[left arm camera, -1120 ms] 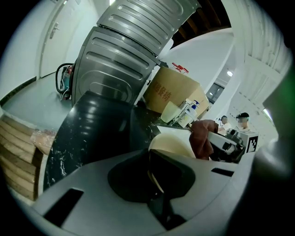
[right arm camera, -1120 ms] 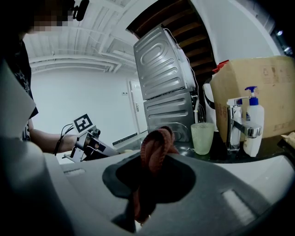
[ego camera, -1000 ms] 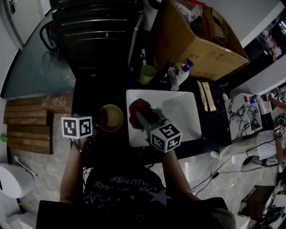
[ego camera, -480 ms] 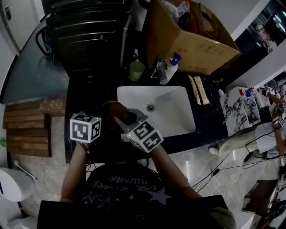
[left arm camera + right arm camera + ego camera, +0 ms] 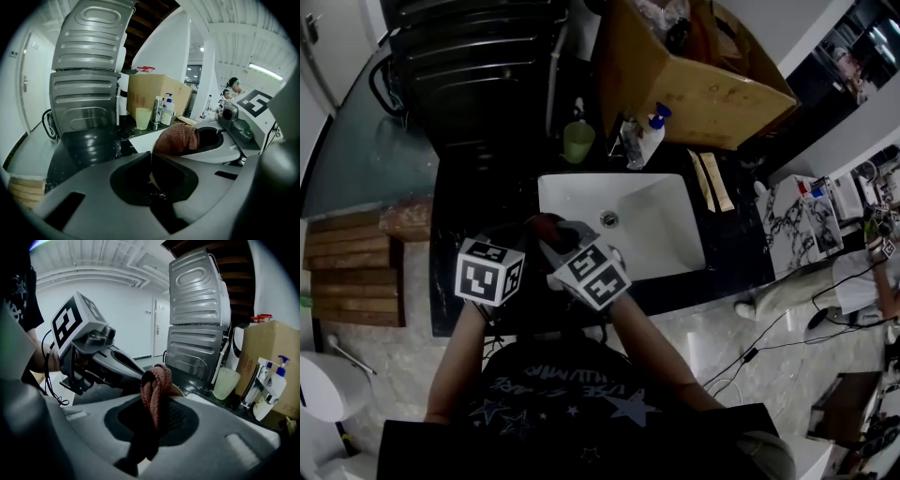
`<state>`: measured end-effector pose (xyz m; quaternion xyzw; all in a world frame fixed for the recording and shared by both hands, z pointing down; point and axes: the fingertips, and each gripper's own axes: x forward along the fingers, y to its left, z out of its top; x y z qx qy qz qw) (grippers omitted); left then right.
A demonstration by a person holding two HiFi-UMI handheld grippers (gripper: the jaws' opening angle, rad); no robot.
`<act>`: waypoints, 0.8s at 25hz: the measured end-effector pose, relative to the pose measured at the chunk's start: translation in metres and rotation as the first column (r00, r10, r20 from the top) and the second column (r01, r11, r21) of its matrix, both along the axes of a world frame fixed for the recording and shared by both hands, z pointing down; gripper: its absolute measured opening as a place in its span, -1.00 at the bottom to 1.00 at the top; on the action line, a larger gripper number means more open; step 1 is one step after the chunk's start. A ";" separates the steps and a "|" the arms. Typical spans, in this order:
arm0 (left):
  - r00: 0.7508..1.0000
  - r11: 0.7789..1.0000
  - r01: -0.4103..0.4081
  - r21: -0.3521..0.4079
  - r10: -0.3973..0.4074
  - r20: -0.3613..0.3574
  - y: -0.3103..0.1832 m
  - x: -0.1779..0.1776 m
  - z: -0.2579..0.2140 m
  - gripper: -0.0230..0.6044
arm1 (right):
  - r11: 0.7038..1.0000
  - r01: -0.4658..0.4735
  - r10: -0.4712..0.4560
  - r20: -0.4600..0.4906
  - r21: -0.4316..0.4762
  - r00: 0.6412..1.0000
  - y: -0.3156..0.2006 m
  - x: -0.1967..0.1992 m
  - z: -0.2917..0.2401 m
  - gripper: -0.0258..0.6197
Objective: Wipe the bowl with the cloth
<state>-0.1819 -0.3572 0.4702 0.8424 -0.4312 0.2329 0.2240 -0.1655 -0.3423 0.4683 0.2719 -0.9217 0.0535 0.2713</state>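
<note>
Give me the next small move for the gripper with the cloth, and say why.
Likely press the cloth down into the bowl and sweep along its inner wall. The right gripper is shut on the bunched cloth, close by the rim; the left gripper pinches that rim, steadying the bowl.

The sink point(image 5: 661, 239) sat in the middle of the table point(image 5: 736, 248). Behind it, at 12 o'clock, stood the faucet point(image 5: 627, 141), with the cup point(image 5: 577, 142) just at its 9 o'clock and the pump bottle point(image 5: 650, 134) just at its 3 o'clock. The cardboard box point(image 5: 698, 80) rested behind these, at 1 o'clock. Stacked machines point(image 5: 478, 70) stood at 11 o'clock, and wooden slats point(image 5: 356, 272) lay off the table at 9 o'clock. Both grippers met at the sink's 8 o'clock corner. The left gripper point(image 5: 151, 161) was at 9 o'clock of the right gripper point(image 5: 154, 411). The bowl point(image 5: 178, 389) stood between the left jaws, the cloth point(image 5: 154, 390) between the right jaws, touching the bowl.
</note>
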 end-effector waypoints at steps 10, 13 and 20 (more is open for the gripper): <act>0.997 0.993 0.015 0.119 -0.024 0.074 0.004 -0.006 -0.022 -0.86 | 0.992 -0.105 0.115 -0.156 0.074 0.981 -0.012 0.010 0.000 -0.74; 0.996 0.982 0.002 0.186 -0.018 0.083 0.007 -0.007 -0.030 -0.86 | 0.990 -0.094 0.117 -0.247 0.103 0.962 -0.010 0.011 0.001 -0.74; 0.996 0.969 -0.005 0.246 -0.016 0.084 0.010 -0.009 -0.040 -0.86 | 0.993 -0.074 0.098 -0.305 0.090 0.947 -0.001 0.008 0.007 -0.74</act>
